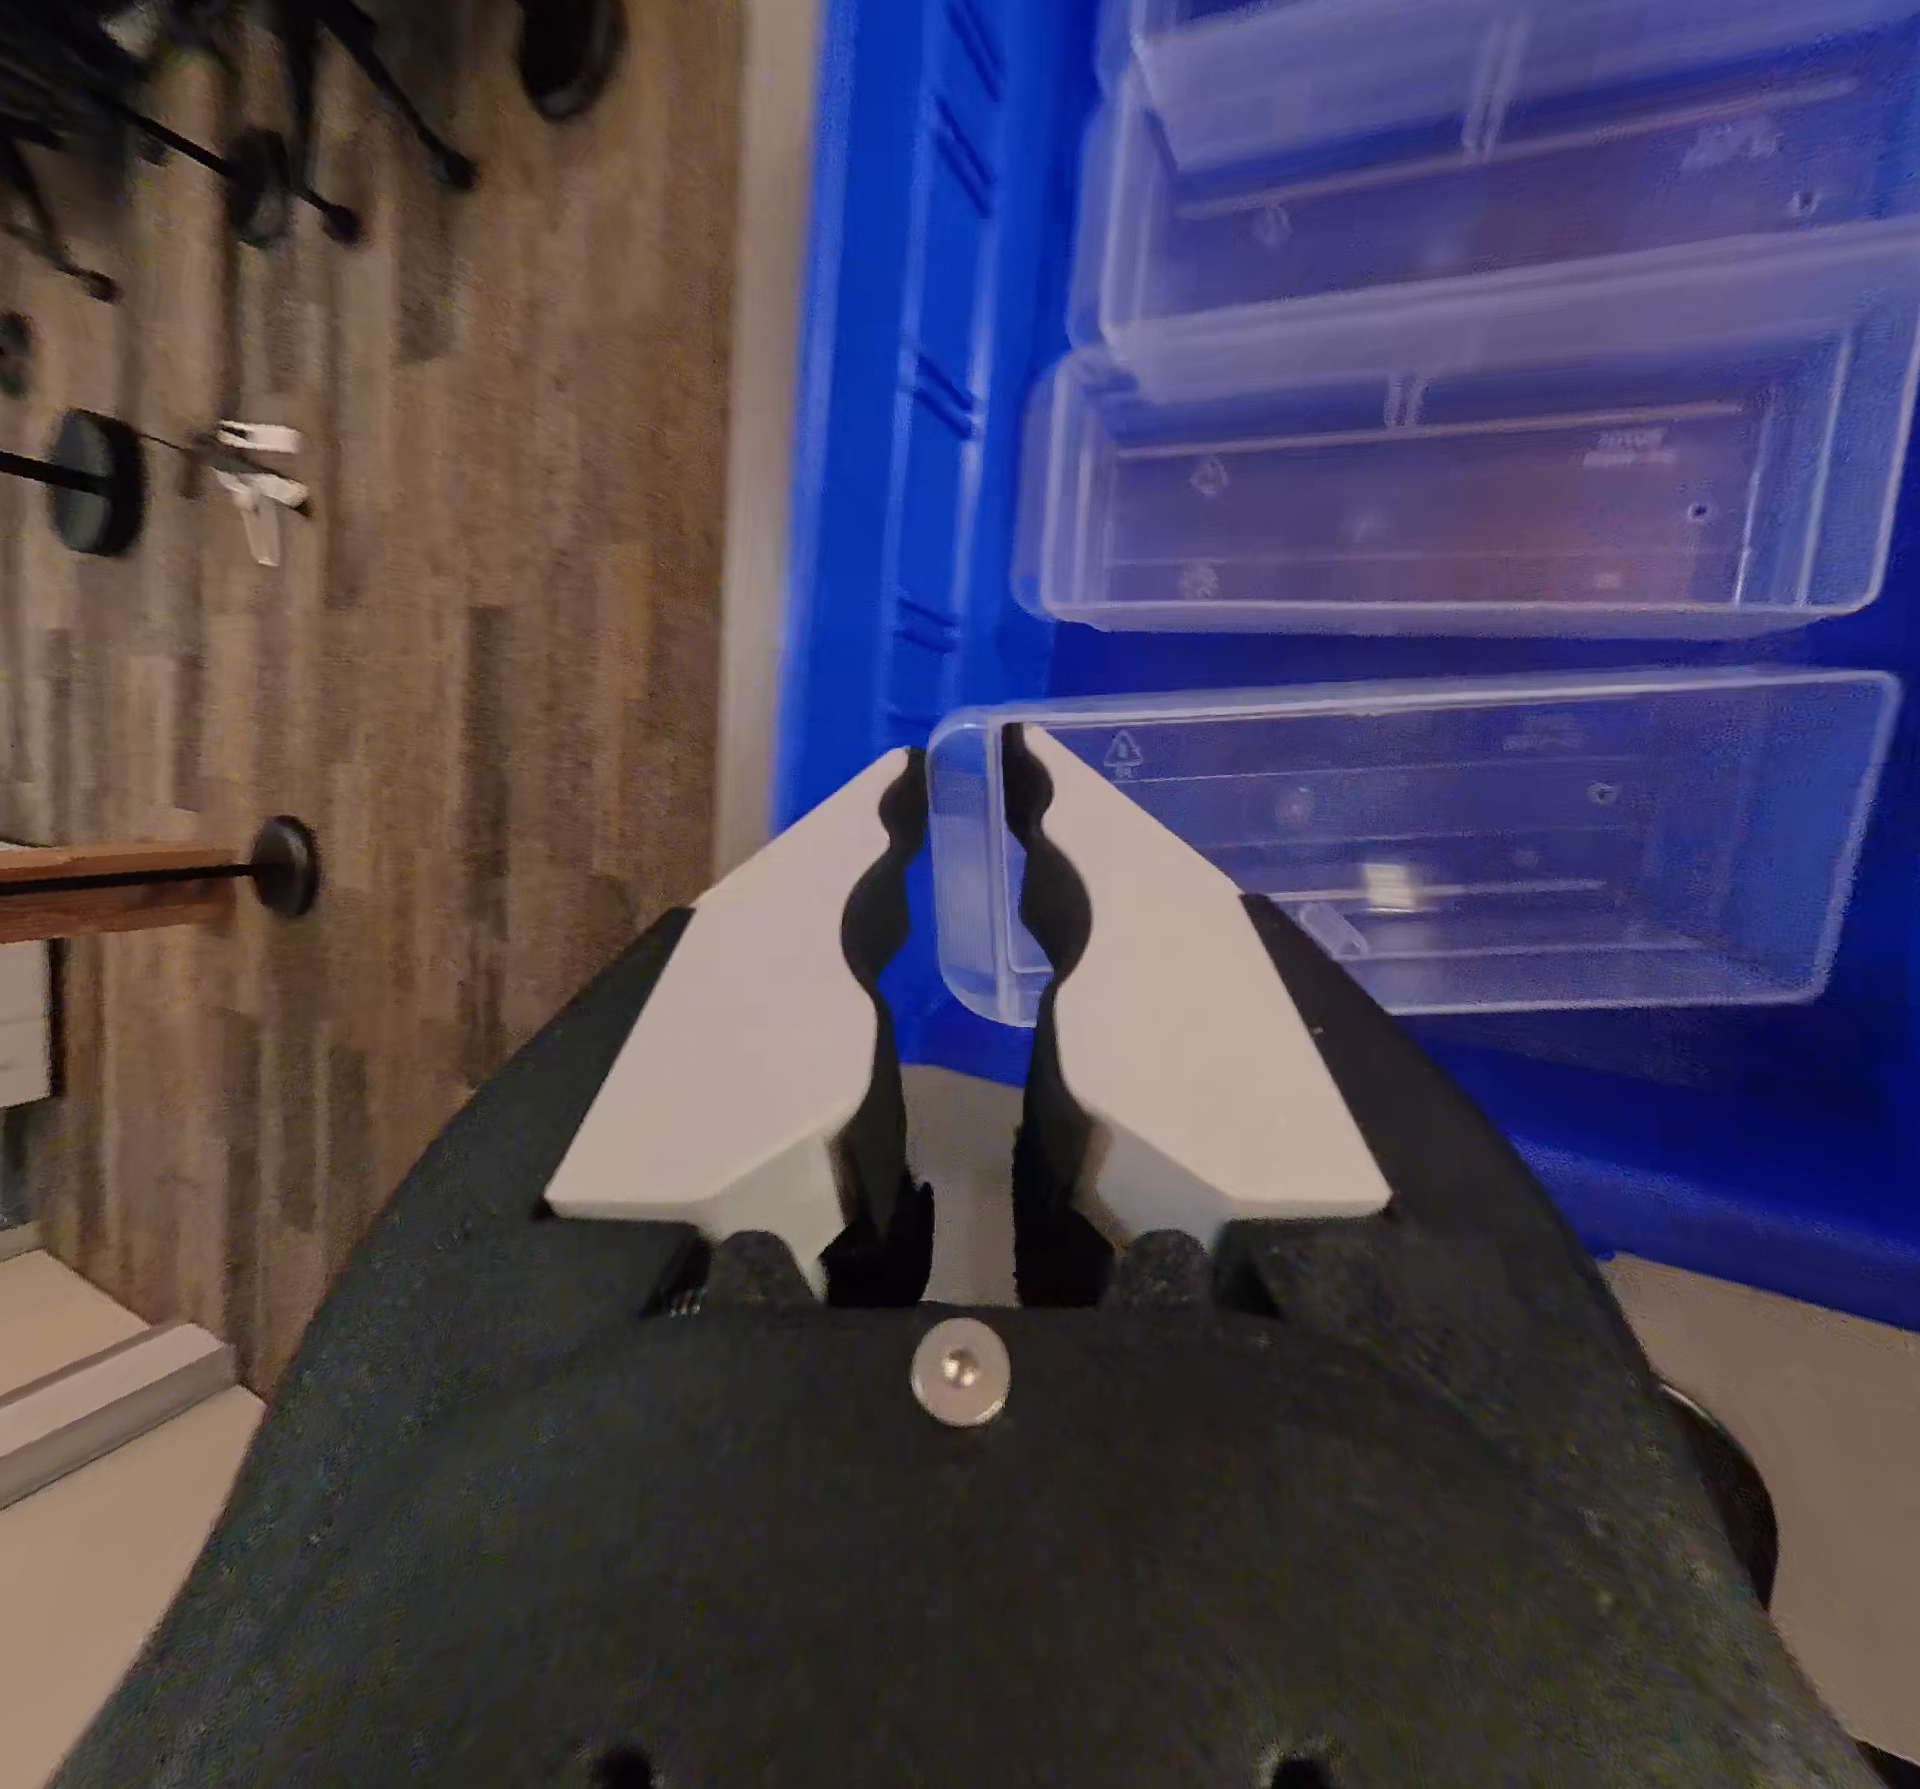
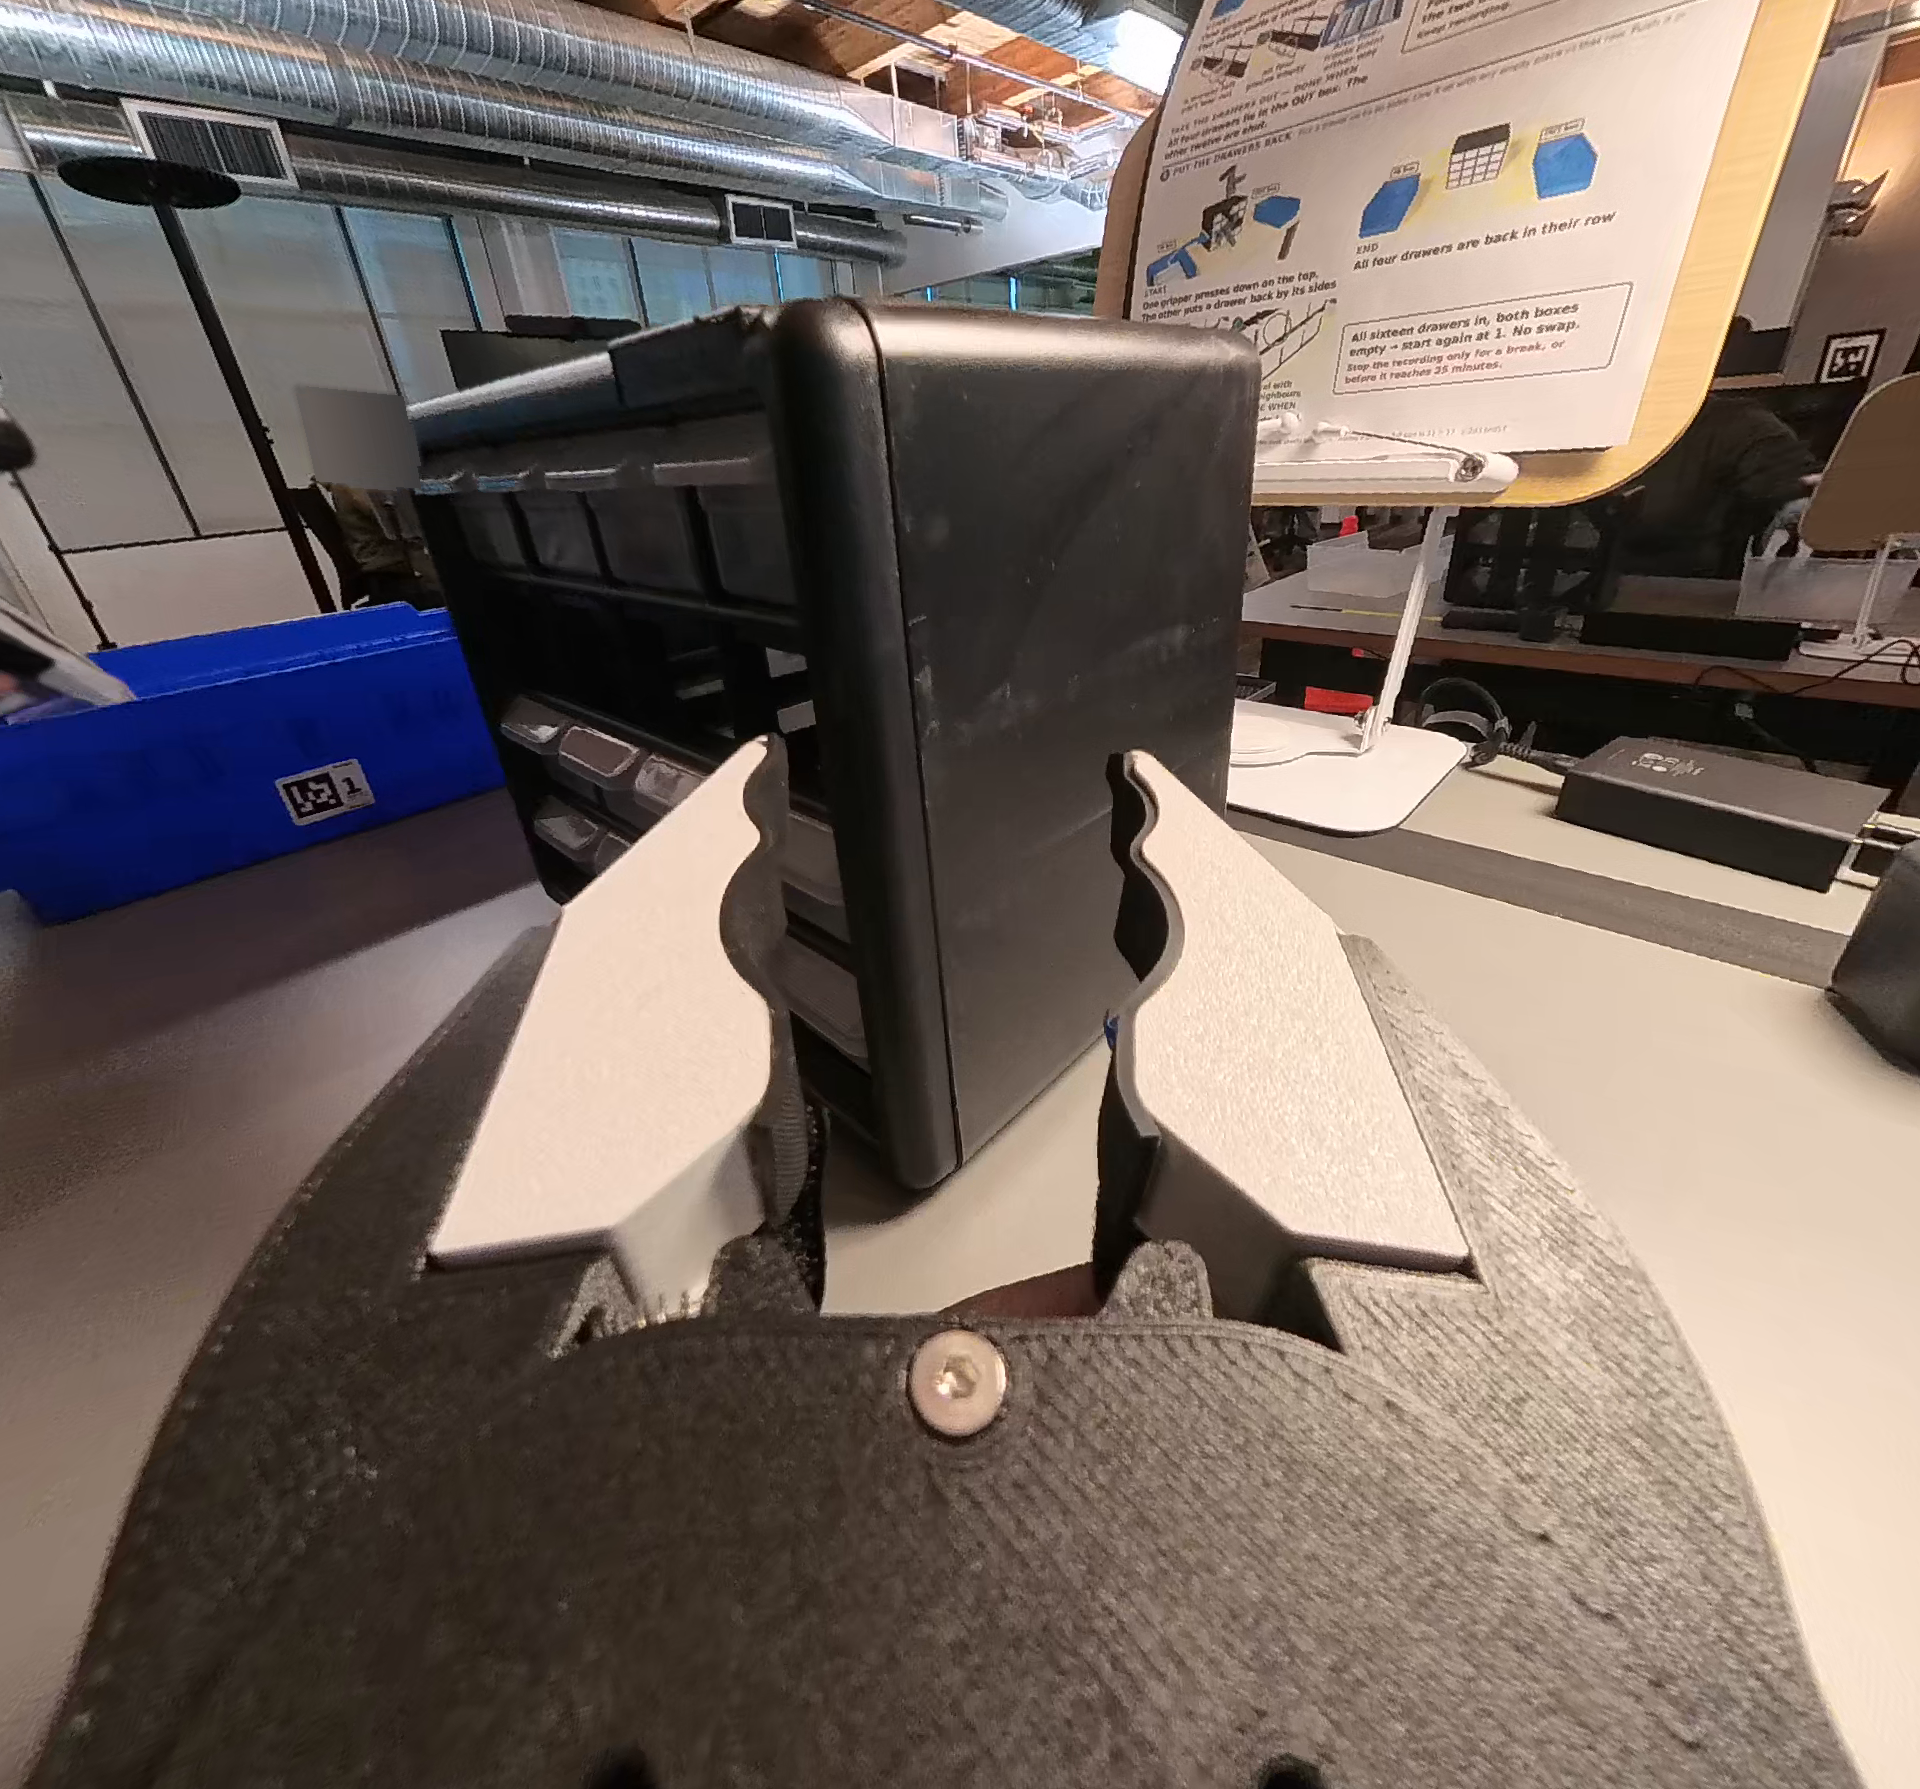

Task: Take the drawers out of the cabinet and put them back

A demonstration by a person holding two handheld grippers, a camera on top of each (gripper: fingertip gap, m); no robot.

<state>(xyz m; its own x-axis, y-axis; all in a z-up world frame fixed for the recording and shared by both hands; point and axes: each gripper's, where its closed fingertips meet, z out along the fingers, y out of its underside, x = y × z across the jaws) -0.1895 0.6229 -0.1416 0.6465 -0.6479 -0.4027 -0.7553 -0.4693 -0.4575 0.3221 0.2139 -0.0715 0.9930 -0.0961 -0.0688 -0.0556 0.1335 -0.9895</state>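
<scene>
Floor side: left of the blue bin (image 1: 914,389), the wood floor and black chair legs are looking smeared and hard to make out.
Left tool: the left tool (image 1: 961,752) is pinching the short end wall of the nearest clear drawer (image 1: 1455,846), one pad outside the wall and one inside, both pressing on it as far as can be seen.
Where the drawers are: four clear drawers are lying inside the blue bin, open side showing; the pinched one is the nearest to the tool.
Doing it well: I think the tool should be keeping a firm pinch and lifting the drawer straight up, so it is not bumping the next drawer (image 1: 1403,503).
Hard to see: the far drawers are looking blurry, and the bin's right part is cut off.
Right tool: the right tool (image 2: 940,763) is spread wide with nothing in it, waiting near the black cabinet (image 2: 1039,700).
Cabinet: it is standing on the tabletop (image 2: 1610,1168), right of the blue bin; a row of its slots is looking empty, but it is too dark there to be sure.
</scene>
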